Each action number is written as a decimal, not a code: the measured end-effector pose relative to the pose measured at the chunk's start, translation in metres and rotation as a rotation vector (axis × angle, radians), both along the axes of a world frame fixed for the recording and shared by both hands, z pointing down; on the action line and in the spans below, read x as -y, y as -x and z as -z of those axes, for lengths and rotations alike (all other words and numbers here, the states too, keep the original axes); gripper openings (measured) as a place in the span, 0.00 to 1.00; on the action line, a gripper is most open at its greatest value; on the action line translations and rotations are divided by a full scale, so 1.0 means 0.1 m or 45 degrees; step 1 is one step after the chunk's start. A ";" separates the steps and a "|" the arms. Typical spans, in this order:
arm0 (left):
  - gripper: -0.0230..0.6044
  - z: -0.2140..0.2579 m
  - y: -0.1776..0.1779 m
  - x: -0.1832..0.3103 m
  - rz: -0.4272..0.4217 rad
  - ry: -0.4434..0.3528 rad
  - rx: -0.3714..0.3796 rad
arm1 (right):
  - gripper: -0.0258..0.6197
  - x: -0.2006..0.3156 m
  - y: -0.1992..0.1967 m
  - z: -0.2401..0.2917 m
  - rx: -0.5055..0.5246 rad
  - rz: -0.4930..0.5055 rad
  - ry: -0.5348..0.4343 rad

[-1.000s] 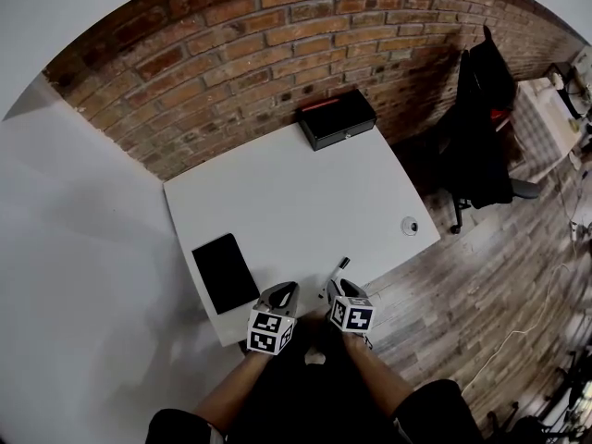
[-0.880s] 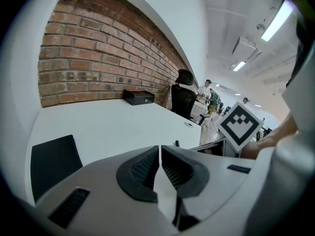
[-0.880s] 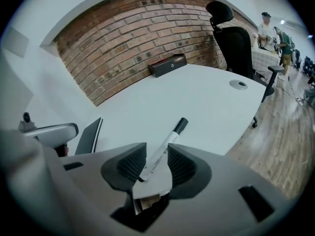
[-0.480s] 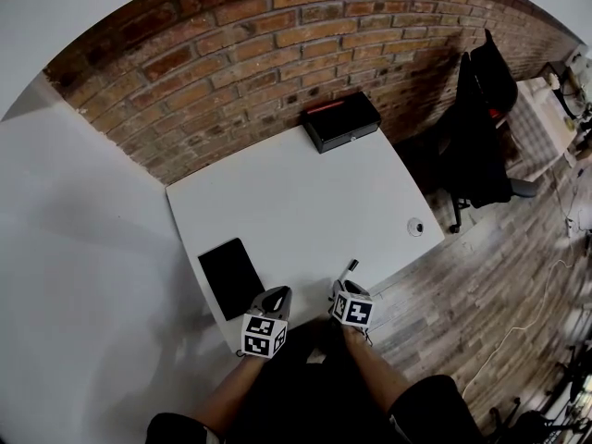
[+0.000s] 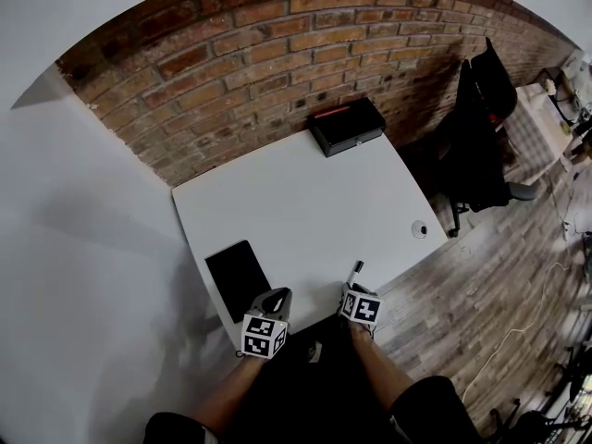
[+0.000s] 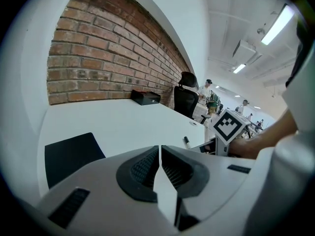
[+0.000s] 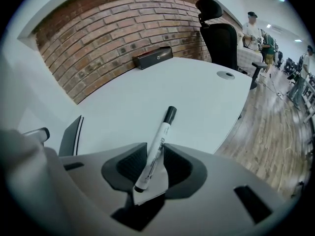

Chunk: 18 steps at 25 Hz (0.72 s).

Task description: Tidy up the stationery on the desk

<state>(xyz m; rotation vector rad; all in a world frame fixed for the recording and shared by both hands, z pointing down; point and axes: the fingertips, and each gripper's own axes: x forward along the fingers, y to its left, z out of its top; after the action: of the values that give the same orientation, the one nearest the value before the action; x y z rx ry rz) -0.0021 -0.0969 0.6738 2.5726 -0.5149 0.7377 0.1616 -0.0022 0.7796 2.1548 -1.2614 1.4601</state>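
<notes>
A white marker with a black cap (image 7: 156,149) is clamped between the jaws of my right gripper (image 7: 153,165); in the head view the marker (image 5: 354,271) pokes forward over the near edge of the white desk (image 5: 305,202). My left gripper (image 6: 160,167) is shut with nothing in it and hangs at the near edge beside a black notebook (image 5: 238,275) that lies flat on the desk. At the far edge, against the brick wall, stands a black box (image 5: 347,125). The right gripper (image 5: 352,289) and the left gripper (image 5: 271,302) hover close together in front of me.
A round cable grommet (image 5: 419,228) sits in the desk's right corner. A black office chair (image 5: 476,137) stands to the right of the desk on the wooden floor. People stand far off in the room behind.
Both grippers have drawn back toward the desk's near edge, the right one keeping the marker. The view has shifted a little, so the desk sits slightly lower in the frame.
</notes>
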 end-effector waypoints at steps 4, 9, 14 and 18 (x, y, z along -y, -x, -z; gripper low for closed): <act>0.08 -0.01 0.05 0.02 0.011 0.005 -0.005 | 0.21 0.01 0.03 0.01 -0.011 0.046 0.028; 0.08 -0.03 0.09 0.05 0.041 0.012 -0.013 | 0.17 0.03 0.07 0.02 -0.061 0.148 0.066; 0.08 -0.05 0.11 0.12 0.077 0.018 -0.010 | 0.17 0.09 0.06 0.03 -0.065 0.190 0.061; 0.08 -0.04 0.11 0.18 0.096 0.013 -0.012 | 0.17 0.21 0.03 0.08 -0.081 0.222 0.042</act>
<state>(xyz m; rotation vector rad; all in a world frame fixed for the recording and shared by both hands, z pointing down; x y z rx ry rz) -0.0127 -0.1152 0.6779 2.5309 -0.5998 0.7003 0.1590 -0.0237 0.7719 1.9977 -1.3550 1.3223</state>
